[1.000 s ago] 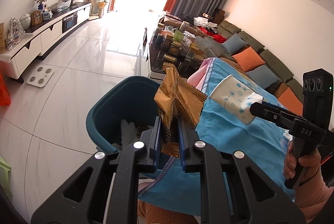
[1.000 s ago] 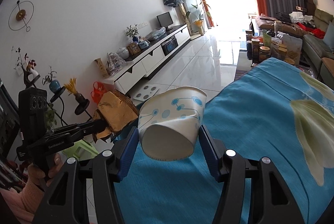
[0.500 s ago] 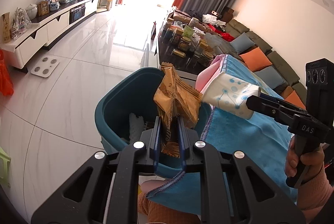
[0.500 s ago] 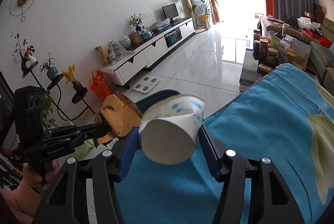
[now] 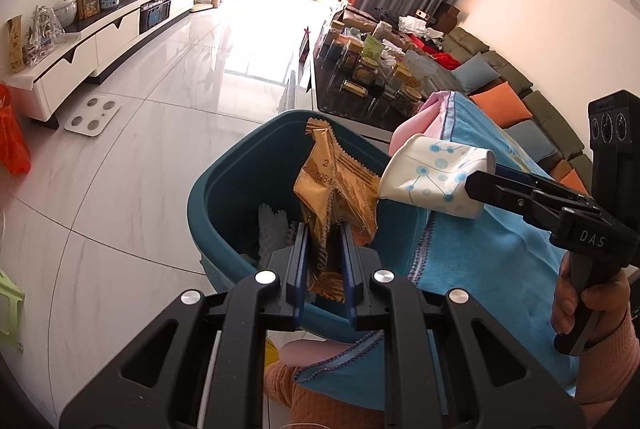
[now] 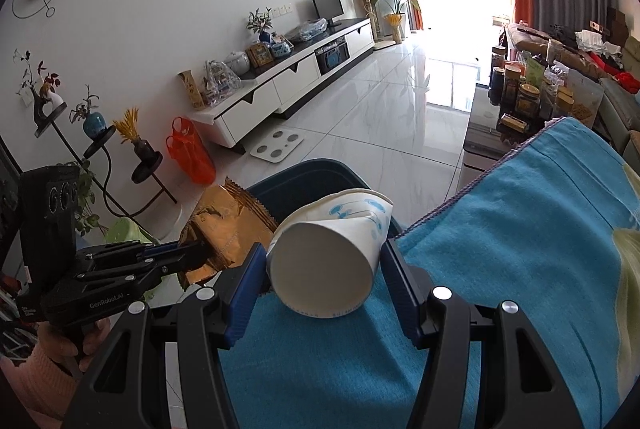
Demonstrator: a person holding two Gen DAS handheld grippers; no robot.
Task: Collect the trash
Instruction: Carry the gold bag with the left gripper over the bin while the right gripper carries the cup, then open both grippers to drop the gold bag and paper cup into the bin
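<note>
My left gripper (image 5: 323,249) is shut on a crumpled gold snack wrapper (image 5: 334,189) and holds it over the open teal bin (image 5: 224,181). The wrapper (image 6: 224,225) and left gripper (image 6: 192,255) also show in the right wrist view. My right gripper (image 6: 324,269) is shut on a squashed white paper cup with blue dots (image 6: 328,249), held at the bin's (image 6: 304,173) near rim. In the left wrist view the cup (image 5: 436,177) hangs at the bin's right edge, beside the wrapper. White trash (image 5: 272,229) lies inside the bin.
A blue cloth (image 6: 520,269) covers the surface to the right of the bin. A dark coffee table with several jars (image 5: 376,69) stands behind. A white TV cabinet (image 5: 100,41), a bathroom scale (image 5: 94,109) and an orange bag (image 6: 190,153) lie on the left across the tiled floor.
Both grippers have moved forward toward the bin. The wrapper now hangs over the bin's opening and the cup has come from over the blue cloth to the bin's rim.
</note>
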